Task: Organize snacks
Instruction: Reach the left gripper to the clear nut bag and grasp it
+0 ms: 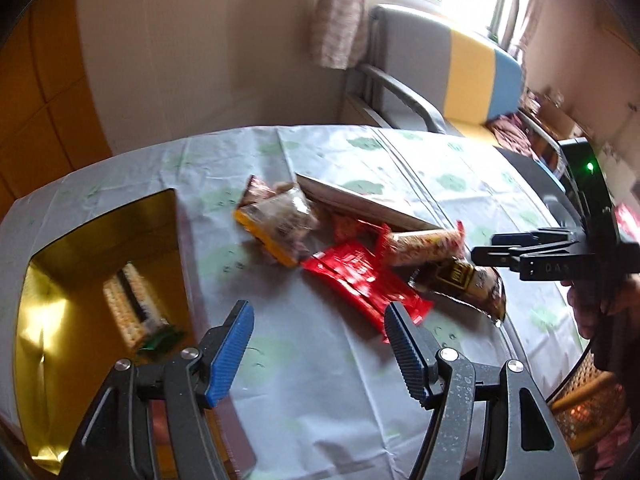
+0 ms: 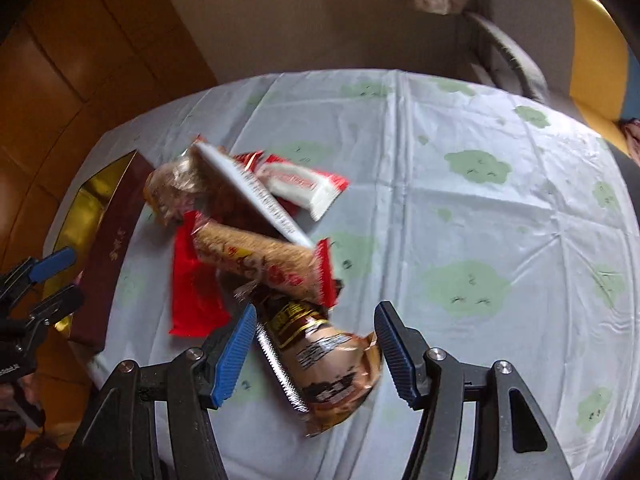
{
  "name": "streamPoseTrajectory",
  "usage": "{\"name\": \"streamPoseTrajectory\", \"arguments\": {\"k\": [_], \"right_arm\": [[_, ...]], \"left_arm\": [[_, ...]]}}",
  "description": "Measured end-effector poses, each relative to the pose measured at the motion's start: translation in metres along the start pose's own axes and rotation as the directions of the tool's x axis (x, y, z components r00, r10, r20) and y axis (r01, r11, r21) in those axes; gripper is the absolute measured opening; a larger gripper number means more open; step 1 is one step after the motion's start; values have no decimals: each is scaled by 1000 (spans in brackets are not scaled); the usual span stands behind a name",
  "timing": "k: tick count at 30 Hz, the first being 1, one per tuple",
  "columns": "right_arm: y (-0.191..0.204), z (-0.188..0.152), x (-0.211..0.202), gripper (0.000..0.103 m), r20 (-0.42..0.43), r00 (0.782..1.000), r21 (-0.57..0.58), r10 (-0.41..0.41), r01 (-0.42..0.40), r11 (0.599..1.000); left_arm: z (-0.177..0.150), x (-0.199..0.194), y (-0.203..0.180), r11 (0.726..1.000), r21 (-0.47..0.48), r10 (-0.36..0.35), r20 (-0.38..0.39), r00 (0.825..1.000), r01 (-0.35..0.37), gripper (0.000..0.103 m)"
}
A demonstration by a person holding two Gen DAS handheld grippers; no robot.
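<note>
On the round table [image 2: 460, 208], under a pale cloth printed with green patches, a heap of snack packets sits toward ten o'clock of the right wrist view. A long cracker pack [image 2: 260, 262] with red ends lies across a flat red packet [image 2: 192, 288]; at twelve o'clock of it a white box [image 2: 256, 196] leans on the pile, with a red-and-white wafer pack [image 2: 304, 186] at its two o'clock side. The right gripper [image 2: 316, 354] stands spread over a brown coffee-coloured packet [image 2: 324, 364], which lies between its blue pads without either visibly pressing it. The left gripper [image 1: 318, 346] is wide and empty above bare cloth. At its nine o'clock, a gold-lined box [image 1: 60, 248] holds one cracker pack [image 1: 132, 312].
</note>
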State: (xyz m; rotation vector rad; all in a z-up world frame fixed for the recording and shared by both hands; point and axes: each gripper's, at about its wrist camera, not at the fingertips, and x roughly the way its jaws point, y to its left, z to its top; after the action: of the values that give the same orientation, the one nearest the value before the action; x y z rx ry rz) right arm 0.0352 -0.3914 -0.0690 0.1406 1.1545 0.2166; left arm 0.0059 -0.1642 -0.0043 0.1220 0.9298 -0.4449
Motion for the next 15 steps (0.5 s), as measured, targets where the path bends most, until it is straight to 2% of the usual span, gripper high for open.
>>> {"name": "streamPoseTrajectory", "arguments": {"k": [6,13,15], "right_arm": [[16,-6,12,63,-52,998,-81,-32,28,996],[8,-6,19,63,-64,992,-61,-110,106,993],[4,-5,18,63,-66,992,-40,-111,108,993]], "left_arm": [[-3,9,-12,999,32,-29,-26,999,30,68],[-9,18,-23,994,87,-60,-62,996,65,69],[-11,22,-26,993,93,-66,-76,995,73,69]]}}
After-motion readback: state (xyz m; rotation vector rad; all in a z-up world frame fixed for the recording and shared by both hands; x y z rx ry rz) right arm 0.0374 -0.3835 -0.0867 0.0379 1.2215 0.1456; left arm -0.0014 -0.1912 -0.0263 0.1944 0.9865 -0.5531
